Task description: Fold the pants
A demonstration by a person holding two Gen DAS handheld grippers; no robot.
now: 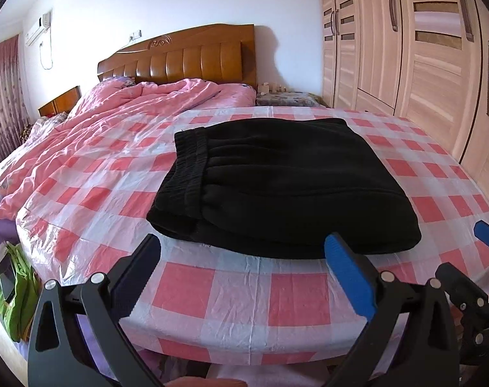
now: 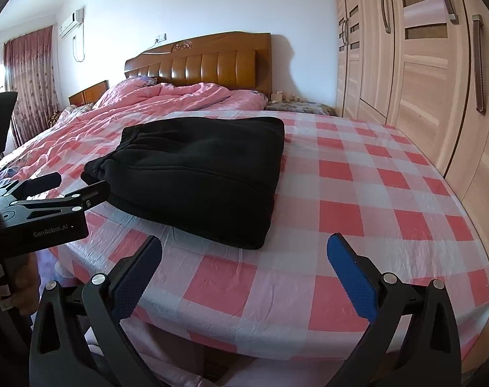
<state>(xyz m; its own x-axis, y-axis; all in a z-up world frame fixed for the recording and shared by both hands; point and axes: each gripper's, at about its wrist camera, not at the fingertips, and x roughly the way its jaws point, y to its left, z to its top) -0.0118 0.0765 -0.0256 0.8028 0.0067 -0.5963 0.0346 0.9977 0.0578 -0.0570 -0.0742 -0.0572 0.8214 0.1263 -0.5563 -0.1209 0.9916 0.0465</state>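
Note:
Black pants (image 1: 276, 183) lie folded into a thick rectangle on the red-and-white checked sheet (image 1: 238, 293), waistband at the left; they also show in the right wrist view (image 2: 199, 177). My left gripper (image 1: 244, 248) is open and empty, held just short of the pants' near edge. My right gripper (image 2: 246, 251) is open and empty, to the right of the pants' near corner, above the sheet. The left gripper also shows from the side in the right wrist view (image 2: 80, 183), at the pants' left end.
A pink quilt (image 1: 122, 119) lies bunched toward the wooden headboard (image 1: 186, 58). A wardrobe (image 1: 421, 48) runs along the right side of the bed. A green bag (image 1: 15, 290) sits on the floor at the left. The bed's near edge is just below the grippers.

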